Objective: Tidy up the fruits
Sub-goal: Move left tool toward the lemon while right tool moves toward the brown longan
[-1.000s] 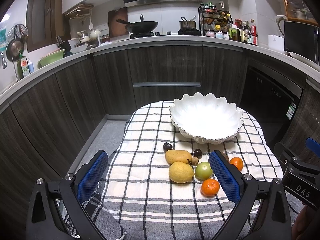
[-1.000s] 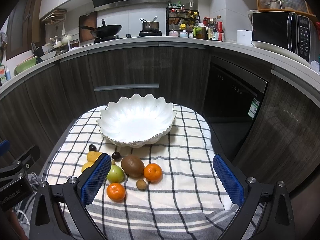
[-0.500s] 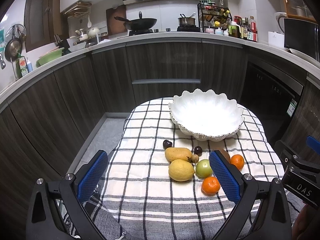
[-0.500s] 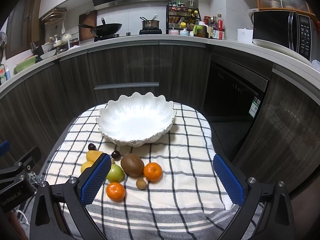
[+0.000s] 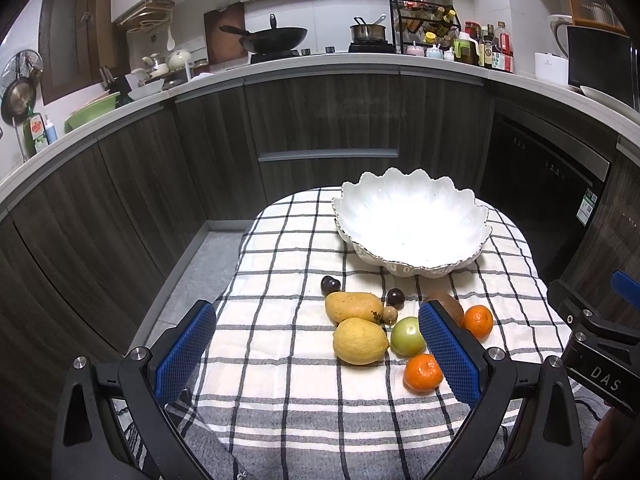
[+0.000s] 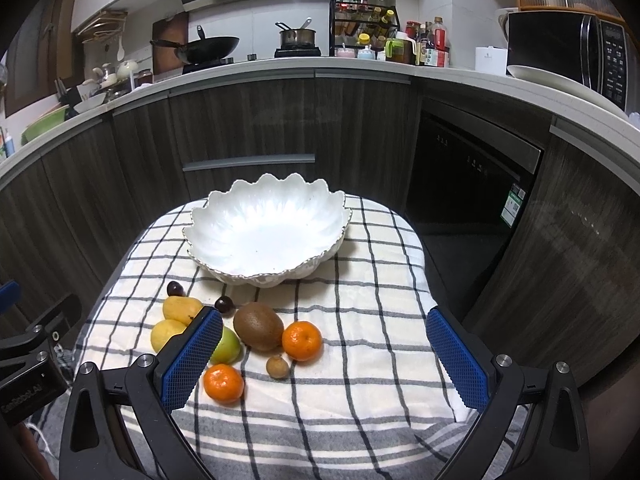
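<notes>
A white scalloped bowl (image 5: 412, 226) (image 6: 268, 232) stands empty at the far side of a checked cloth (image 5: 288, 392) (image 6: 360, 360). In front of it lie a mango (image 5: 354, 306), a lemon (image 5: 360, 341), a green fruit (image 5: 407, 336), a kiwi (image 6: 258, 326), two oranges (image 6: 302, 341) (image 6: 223, 383), two dark plums (image 5: 330, 285) (image 5: 395, 297) and a small brown fruit (image 6: 277, 367). My left gripper (image 5: 316, 352) is open above the near cloth, the lemon between its fingers in view. My right gripper (image 6: 324, 356) is open, hovering near the oranges.
Dark curved kitchen cabinets (image 5: 328, 120) ring the table, with a dishwasher (image 6: 472, 184) at the right. The counter holds a wok (image 5: 272, 38), a pot (image 6: 298, 36) and a spice rack (image 6: 366, 20). The floor (image 5: 204, 256) drops off left of the table.
The left gripper has tilted slightly, so the bowl and fruits sit a little higher and farther right in its view. The right view has barely shifted. Both stay open.
</notes>
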### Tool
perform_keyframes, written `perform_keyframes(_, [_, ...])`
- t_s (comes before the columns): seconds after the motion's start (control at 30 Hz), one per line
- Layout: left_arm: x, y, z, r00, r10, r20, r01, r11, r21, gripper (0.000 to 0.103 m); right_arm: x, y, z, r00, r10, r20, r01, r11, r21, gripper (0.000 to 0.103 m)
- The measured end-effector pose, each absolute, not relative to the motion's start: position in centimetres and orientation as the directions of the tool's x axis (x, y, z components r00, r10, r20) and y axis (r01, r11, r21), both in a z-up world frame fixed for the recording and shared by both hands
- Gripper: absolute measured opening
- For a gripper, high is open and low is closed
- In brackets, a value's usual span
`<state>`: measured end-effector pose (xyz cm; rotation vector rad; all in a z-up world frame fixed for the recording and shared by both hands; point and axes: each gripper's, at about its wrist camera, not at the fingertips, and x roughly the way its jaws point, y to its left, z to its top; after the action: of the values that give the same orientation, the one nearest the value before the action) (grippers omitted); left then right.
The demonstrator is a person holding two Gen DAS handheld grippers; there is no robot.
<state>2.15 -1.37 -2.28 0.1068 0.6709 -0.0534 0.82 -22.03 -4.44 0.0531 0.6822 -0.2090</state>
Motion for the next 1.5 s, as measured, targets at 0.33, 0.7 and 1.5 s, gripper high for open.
perform_keyframes(0.33, [4.6, -2.4, -4.7, 0.755, -0.012, -0.655, 0.118, 0.986, 0.119, 0.103, 2.8, -22.5, -6.5, 0.726, -0.197, -0.659, 0.229, 0.973, -0.037, 0.103])
perform_keyframes(0.7, [7.3, -3.2, -9.0, 0.688, -0.054, -0.724, 0.203, 0.972, 0.120, 0.103, 4.7, -22.9, -9.3, 0.688, -0.223, -0.691, 0.250, 0.966, -0.063, 0.103])
perform_keyframes(1.5, [11.5, -5.0, -16.8, 0.539, -0.085, -0.838, 0.331, 0.936, 0.118, 0.102, 7.6, -22.3, -14.3, 0.575, -0.247, -0.780, 0.256, 0.960, -0.116, 0.103])
